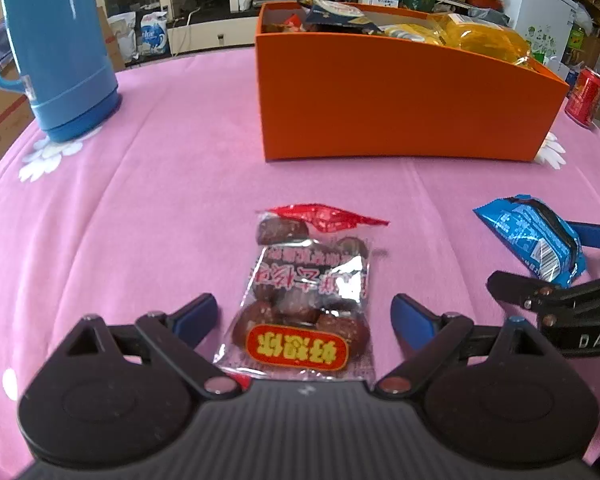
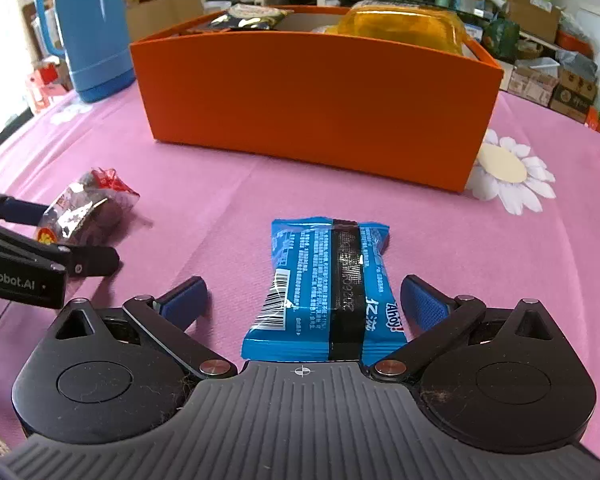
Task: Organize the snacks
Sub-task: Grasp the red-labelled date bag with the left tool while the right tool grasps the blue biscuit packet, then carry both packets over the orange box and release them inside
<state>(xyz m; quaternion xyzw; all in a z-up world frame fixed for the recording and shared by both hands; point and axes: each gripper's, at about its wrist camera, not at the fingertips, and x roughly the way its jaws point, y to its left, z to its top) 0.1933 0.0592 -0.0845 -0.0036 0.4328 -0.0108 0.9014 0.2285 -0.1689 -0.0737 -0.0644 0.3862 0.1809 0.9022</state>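
Item: date pack [image 1: 304, 300] on surface [image 1: 140, 200], long axis running forward between our left tongs [image 1: 304, 316], spread wide, empty. Item: blue pack [image 2: 324, 292], likewise between our right tongs [image 2: 304, 300], wide, empty. Box [image 1: 400, 108] ahead.

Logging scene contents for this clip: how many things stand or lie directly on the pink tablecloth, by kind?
Loose snack packets: 2 (clear red-sealed date packet, blue foil biscuit packet)
Orange cardboard box: 1
Blue plastic thermos jug: 1
Red drink can: 1
Total: 5
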